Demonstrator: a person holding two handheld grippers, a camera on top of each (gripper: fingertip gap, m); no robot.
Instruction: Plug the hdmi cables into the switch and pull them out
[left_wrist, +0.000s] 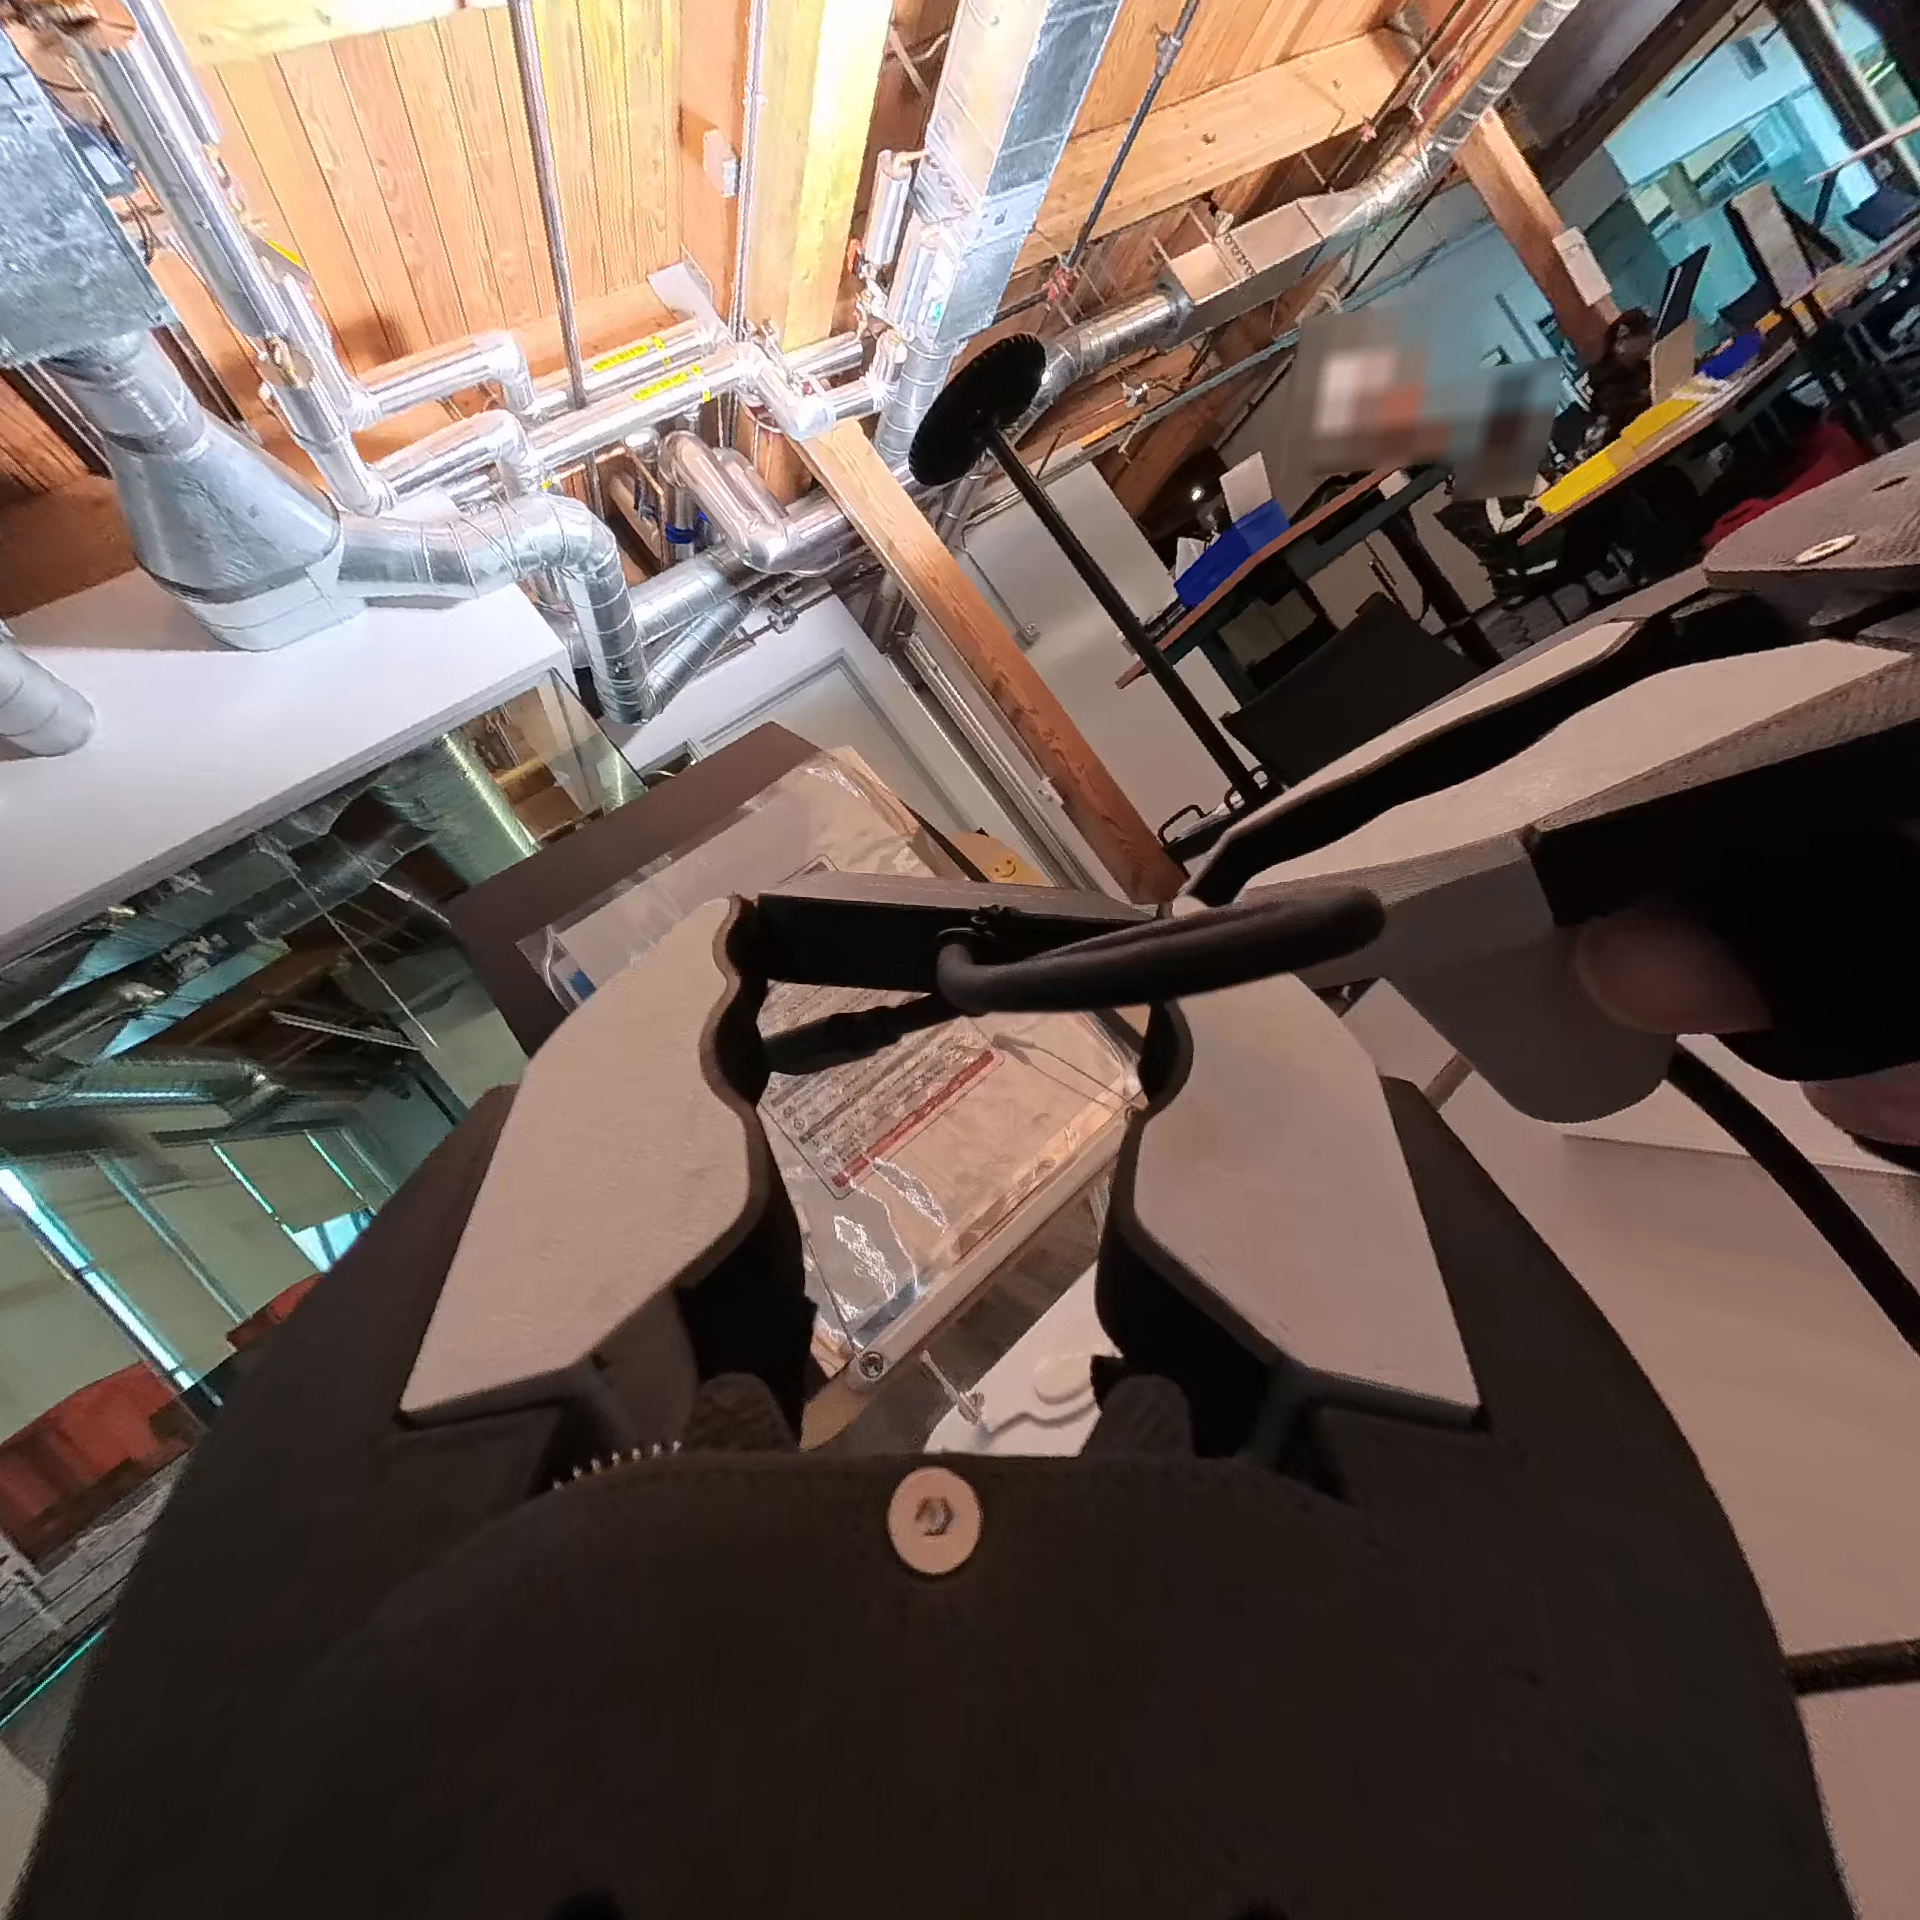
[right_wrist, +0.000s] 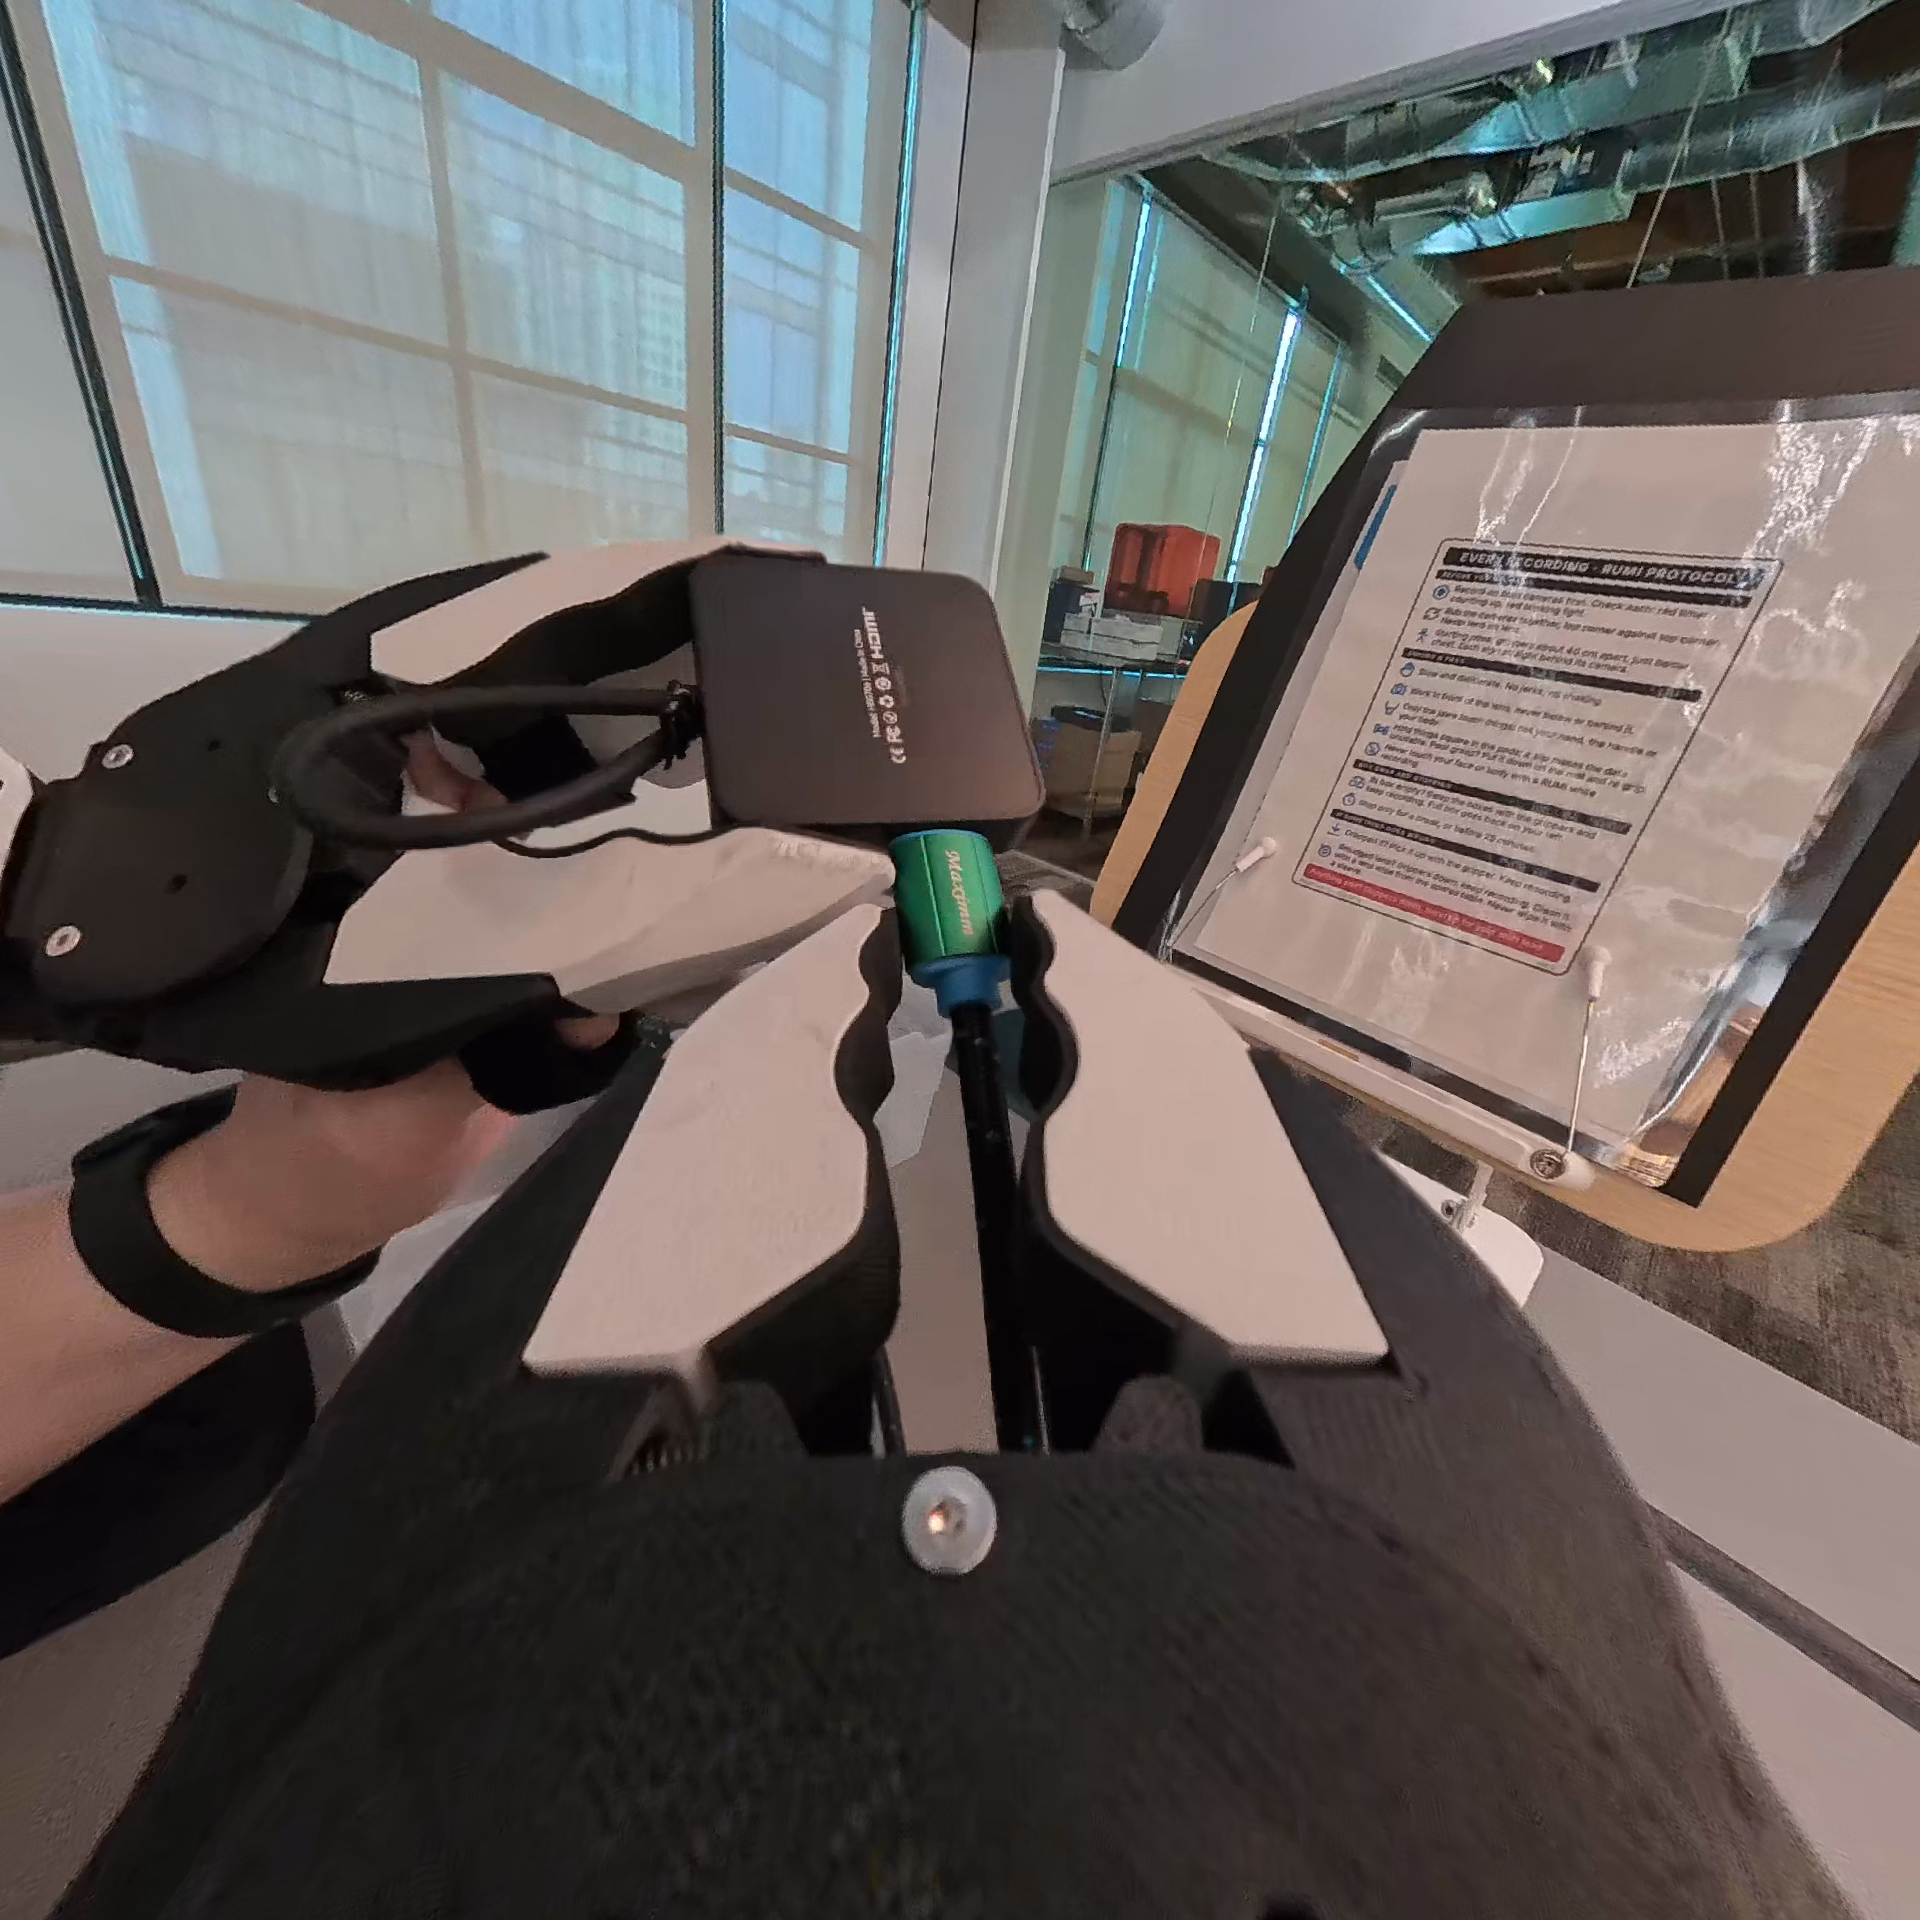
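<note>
Two grippers met in mid-air over the bench (right_wrist: 1714, 1455). Nearest the right wrist camera, the right gripper (right_wrist: 956, 914) had its fingers (right_wrist: 769, 1122) closed on the green HDMI plug (right_wrist: 945, 899), whose nose sat at a port on the black switch (right_wrist: 862, 696); whether it was fully seated could not be told. Beyond it, the left gripper (right_wrist: 665, 769) clamped the switch by its edges. At best one insertion looked done, with other cables and the pulling-out left. Only the right view showed the plug; the left view showed the switch (left_wrist: 935, 930) edge-on, its looped pigtail cable (left_wrist: 1153, 951), and the right gripper (left_wrist: 1205, 883).
</note>
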